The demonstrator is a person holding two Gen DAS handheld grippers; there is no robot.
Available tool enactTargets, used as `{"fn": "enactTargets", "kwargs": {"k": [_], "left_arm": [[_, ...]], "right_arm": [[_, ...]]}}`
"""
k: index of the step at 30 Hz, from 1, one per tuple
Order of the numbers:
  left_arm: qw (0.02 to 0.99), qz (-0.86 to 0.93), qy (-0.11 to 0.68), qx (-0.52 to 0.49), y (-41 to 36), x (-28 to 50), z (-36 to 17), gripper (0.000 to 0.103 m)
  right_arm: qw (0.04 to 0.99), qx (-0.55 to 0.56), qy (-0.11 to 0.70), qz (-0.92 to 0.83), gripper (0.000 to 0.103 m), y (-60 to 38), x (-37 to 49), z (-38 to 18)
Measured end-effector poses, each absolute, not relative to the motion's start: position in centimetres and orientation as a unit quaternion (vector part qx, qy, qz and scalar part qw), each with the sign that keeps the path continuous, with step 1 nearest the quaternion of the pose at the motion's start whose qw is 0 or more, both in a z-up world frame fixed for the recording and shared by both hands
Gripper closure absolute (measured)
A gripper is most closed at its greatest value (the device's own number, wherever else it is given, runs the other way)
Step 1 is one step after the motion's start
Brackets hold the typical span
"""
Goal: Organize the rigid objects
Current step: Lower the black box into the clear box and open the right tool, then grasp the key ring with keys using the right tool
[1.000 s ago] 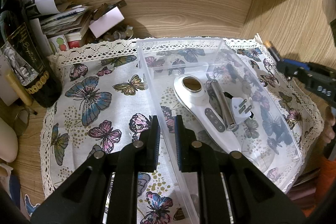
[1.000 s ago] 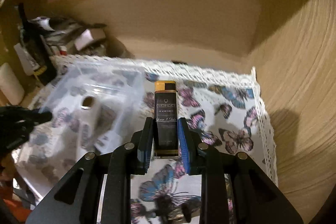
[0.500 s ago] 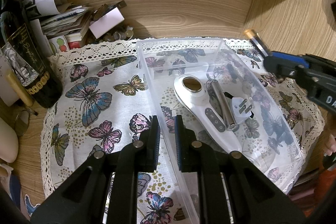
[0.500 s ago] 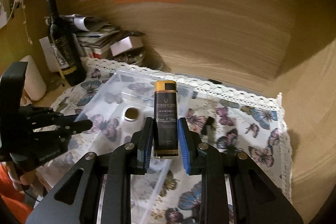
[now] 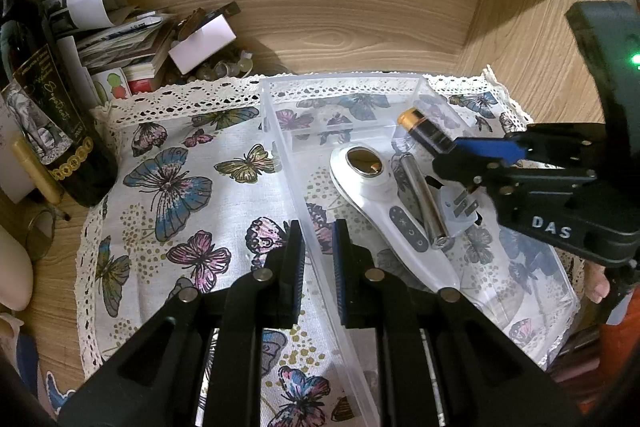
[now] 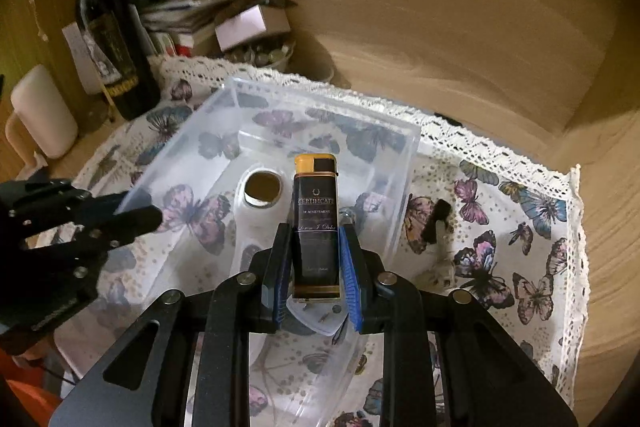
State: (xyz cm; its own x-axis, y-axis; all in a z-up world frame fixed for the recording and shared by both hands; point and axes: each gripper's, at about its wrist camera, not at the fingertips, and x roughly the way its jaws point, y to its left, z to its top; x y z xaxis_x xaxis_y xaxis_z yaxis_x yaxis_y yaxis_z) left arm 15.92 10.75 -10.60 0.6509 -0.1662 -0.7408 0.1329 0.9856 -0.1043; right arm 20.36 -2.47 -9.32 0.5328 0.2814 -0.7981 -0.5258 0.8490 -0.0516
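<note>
From the left wrist camera we see our left gripper point(image 5: 318, 251) with its two fingers straddling the near left wall of the clear plastic bin point(image 5: 280, 147); the jaws stand close on either side of that wall, and we cannot tell whether the pads actually press it. The bin sits on a butterfly-print cloth point(image 5: 176, 187) with a lace edge. Inside the bin lie a white handheld device point(image 5: 384, 203) with a round metallic disc, a silver cylinder point(image 5: 424, 199) resting along it, and a white plug adapter point(image 5: 460, 211) just beside the cylinder. Our right gripper point(image 5: 452, 147) reaches in from the right above the bin, closed on a black lighter point(image 5: 428, 129) whose gold cap points toward the far end. A dark wine bottle point(image 5: 52, 131) stands at the left edge of the cloth, with a heap of papers point(image 5: 116, 31) behind it. From the right wrist camera, the right gripper point(image 6: 316, 263) clamps the lighter point(image 6: 316, 223) between its blue pads, holding it over the bin point(image 6: 400, 187) above the white device point(image 6: 260, 191) and the plug adapter point(image 6: 316, 319). The left gripper point(image 6: 132, 215) meets the bin's left rim. A small dark object point(image 6: 436, 223) lies on the cloth point(image 6: 520, 247) to the right of the bin.
</note>
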Motion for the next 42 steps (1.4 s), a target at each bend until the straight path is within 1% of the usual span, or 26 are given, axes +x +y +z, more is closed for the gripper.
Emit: {"fn": "enactTargets", "kwargs": {"k": [8,17,20,22,24,28,32,42], "left_arm": [[0.908,-0.082,0.409,-0.02,10.6,15.9,-10.6,0.09],[0.908,-0.081,0.41,-0.018,10.6,15.9,-10.7,0.09],[0.908,-0.08,0.41,-0.017,10.5,15.9,-10.7,0.09],[0.908,-0.08,0.41,-0.017,10.5,15.9,-10.7,0.09],[0.908,-0.08,0.41,-0.017,10.5,15.9,-10.7,0.09],[0.908,-0.079,0.411,-0.016,10.4,15.8,-10.7,0.09],[0.908,-0.079,0.411,-0.016,10.4,15.8,-10.7,0.09],[0.908,-0.08,0.411,-0.017,10.4,15.9,-10.7,0.09]], "right_arm": [[0.849,-0.154,0.441,0.247,0.081,-1.8,20.5,-10.2],[0.853,-0.151,0.432,0.252,0.081,-2.0,19.9,-9.7],[0.86,-0.146,0.421,0.251,0.075,-2.4,19.4,-9.0],[0.864,-0.149,0.412,0.249,0.065,-2.7,19.2,-8.6],[0.87,-0.151,0.402,0.243,0.063,-3.1,18.9,-8.1],[0.88,-0.142,0.391,0.23,0.062,-4.4,19.0,-7.2],[0.892,-0.131,0.382,0.203,0.058,-6.2,19.6,-6.6],[0.893,-0.088,0.421,0.136,0.058,-11.5,22.6,-8.8]]}}
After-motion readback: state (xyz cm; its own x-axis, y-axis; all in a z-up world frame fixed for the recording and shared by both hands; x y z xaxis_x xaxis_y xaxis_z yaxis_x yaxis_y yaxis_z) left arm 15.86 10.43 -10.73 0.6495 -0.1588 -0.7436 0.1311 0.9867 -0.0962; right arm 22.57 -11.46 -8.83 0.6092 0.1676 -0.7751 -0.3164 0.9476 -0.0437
